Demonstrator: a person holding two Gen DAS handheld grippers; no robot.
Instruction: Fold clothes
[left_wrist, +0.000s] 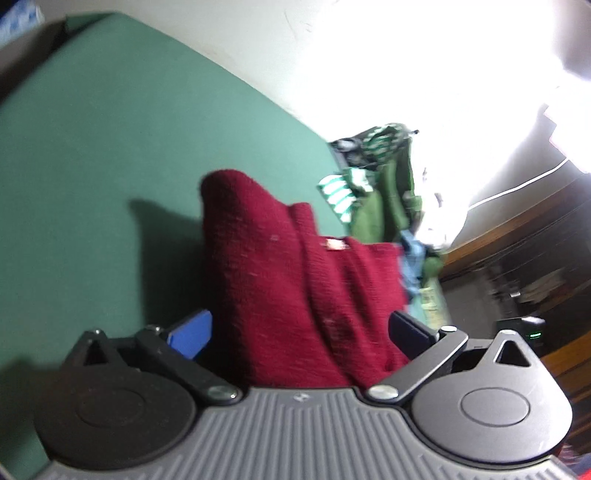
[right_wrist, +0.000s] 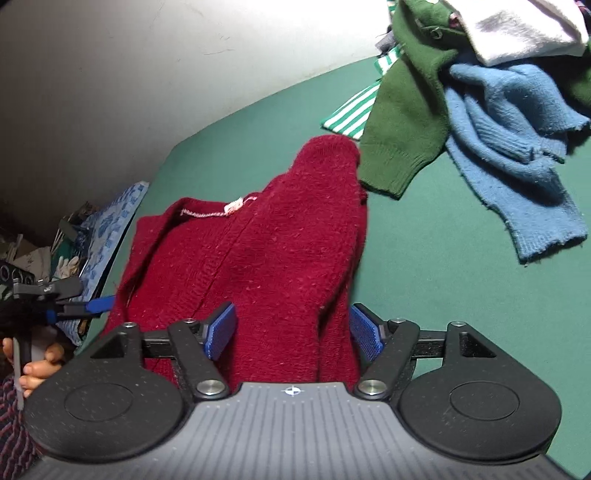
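right now the dark red knit sweater (right_wrist: 255, 258) lies on the green tabletop (right_wrist: 424, 258) straight ahead of both your tools, its long axis running away from you toward the wall, neck label (right_wrist: 236, 207) on the far part and a folded sleeve reaching up to the far right. your right gripper (right_wrist: 293, 332) stands released, blue pads spread, with the near edge of the sweater bunched between them but, as far as i can judge, not pinched. your left gripper (left_wrist: 299, 332) is spread wide too, the red knit filling the gap between its fingers without either pad pressing on it. from the right wrist view the left tool sits at the sweater's left edge, so each hand is about equally near its own side of the near hem; the next fold likely turns on lifting that hem away from you along the long axis. the hem itself is hidden under both gripper bodies, the left view is blurred and washed out by glare at upper right, and the pile of green (right_wrist: 402, 122), blue (right_wrist: 517, 147) and white clothes (right_wrist: 524, 29) is cut off by the frame.
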